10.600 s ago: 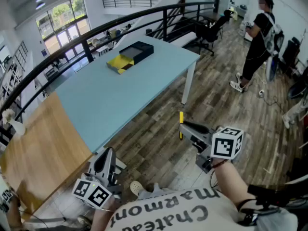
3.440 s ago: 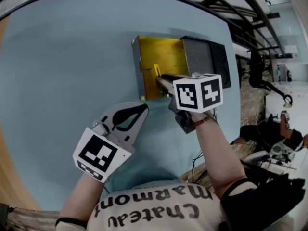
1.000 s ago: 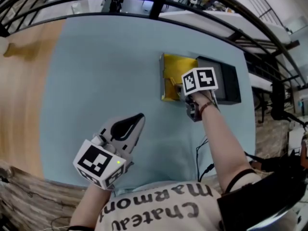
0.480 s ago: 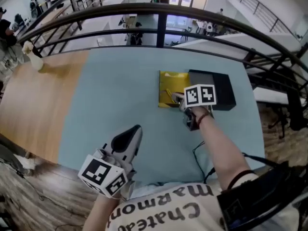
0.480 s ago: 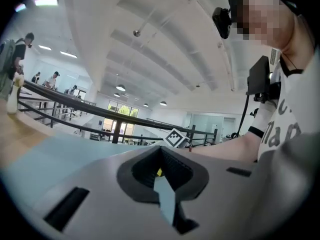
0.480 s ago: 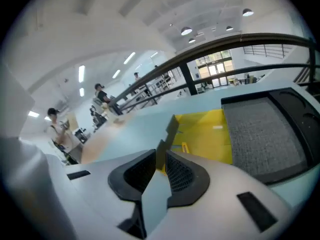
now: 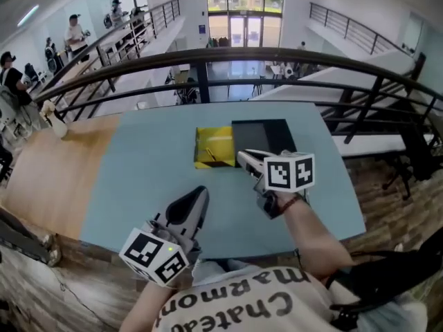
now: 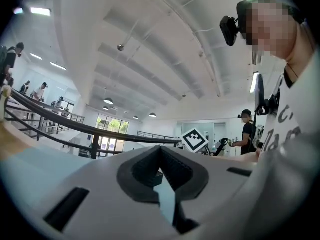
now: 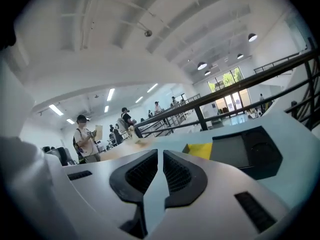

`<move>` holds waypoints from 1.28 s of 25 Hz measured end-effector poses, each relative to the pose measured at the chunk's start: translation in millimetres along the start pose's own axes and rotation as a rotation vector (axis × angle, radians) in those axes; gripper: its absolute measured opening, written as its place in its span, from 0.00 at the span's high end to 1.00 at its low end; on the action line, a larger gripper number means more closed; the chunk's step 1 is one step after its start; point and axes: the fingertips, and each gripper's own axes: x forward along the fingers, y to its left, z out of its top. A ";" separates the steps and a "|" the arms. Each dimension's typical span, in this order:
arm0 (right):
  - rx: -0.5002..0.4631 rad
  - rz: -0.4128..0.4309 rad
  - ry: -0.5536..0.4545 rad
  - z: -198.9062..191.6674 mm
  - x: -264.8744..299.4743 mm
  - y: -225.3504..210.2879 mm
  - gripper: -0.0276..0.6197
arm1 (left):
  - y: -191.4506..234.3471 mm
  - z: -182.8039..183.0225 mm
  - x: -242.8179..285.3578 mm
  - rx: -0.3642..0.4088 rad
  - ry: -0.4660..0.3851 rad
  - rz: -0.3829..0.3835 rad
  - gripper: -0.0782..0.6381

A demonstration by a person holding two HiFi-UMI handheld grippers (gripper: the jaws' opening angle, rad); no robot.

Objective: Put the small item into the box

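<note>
Item in the yellow tray, both jaws empty

Low in the head view, the left gripper hangs over the near edge of the pale blue worktop, its marker cube toward the bottom of the frame. In its own view the jaws stand together, tips touching, with nothing between them; only a sliver of worktop shows through the notch lower down.

To the right and a little farther up the frame, the right gripper reaches over the worktop. Its cube sits right of centre and its tip lies just at the near edge of the box. Its jaws are drawn in to a hairline slit and carry nothing.

The box lies open at the middle of the worktop, a yellow tray on the left and a black half on the right, the two touching side by side. The small item, a thin sliver, lies slantwise inside the yellow tray toward its lower left corner, clear of both grippers. I can't make out what it is.

Behind the worktop's far edge a dark railing curves across the frame. Past it, at the upper left, a few people stand about.
</note>
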 end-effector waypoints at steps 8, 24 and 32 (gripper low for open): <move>-0.092 0.040 -0.056 33.6 -183.3 44.6 0.88 | -147.9 42.1 -0.7 -0.048 0.016 0.027 0.89; -0.102 -0.028 -0.022 26.8 -247.8 36.6 0.89 | -186.5 62.3 -9.5 -0.084 0.016 0.042 0.89; -0.154 -0.032 -0.005 22.8 -245.0 47.0 0.89 | -182.5 57.0 -17.7 -0.095 0.010 0.053 0.89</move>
